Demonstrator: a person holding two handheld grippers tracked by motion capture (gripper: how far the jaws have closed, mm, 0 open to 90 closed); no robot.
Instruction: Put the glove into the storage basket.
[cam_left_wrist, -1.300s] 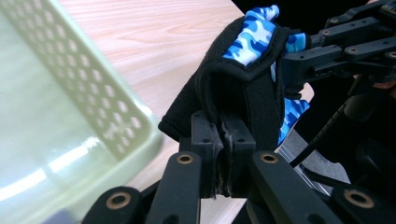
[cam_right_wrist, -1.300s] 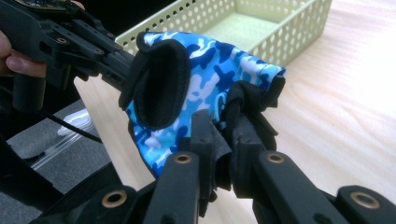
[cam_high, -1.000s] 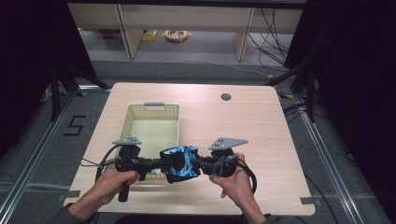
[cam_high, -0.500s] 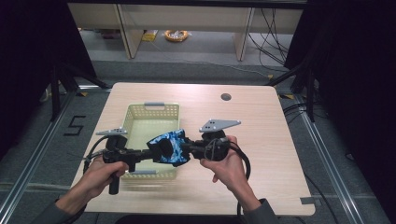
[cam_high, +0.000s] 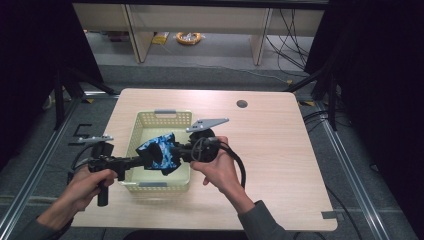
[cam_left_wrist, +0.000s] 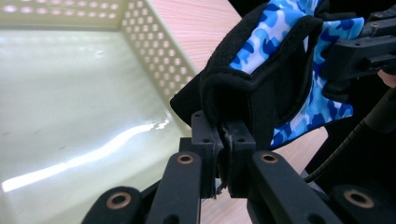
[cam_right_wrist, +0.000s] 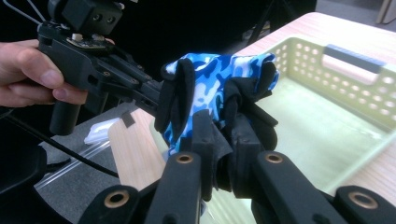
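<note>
A blue camouflage-patterned cloth with black trim (cam_high: 160, 151) hangs bunched over the pale yellow basket (cam_high: 165, 118). My left gripper (cam_high: 141, 161) comes in from the left and is shut on the cloth's left edge; its pads (cam_left_wrist: 238, 140) pinch the black hem of the cloth (cam_left_wrist: 261, 70). From the right, my right gripper (cam_high: 181, 152) is shut on the other side, its pads (cam_right_wrist: 205, 133) squeezing black fabric of the cloth (cam_right_wrist: 210, 88). The two grippers face each other. The basket (cam_left_wrist: 154, 37) looks empty inside.
The basket (cam_right_wrist: 327, 60) has grey handles and sits left of centre on the wooden table (cam_high: 280, 150). A round cable hole (cam_high: 242, 104) lies near the table's far edge. The left hand sits over the table's left edge. Cables trail from both grippers.
Both grippers and the cloth have shifted left and slightly up, from the basket's front right corner to over its inside. The left hand now reaches past the table's left edge.
</note>
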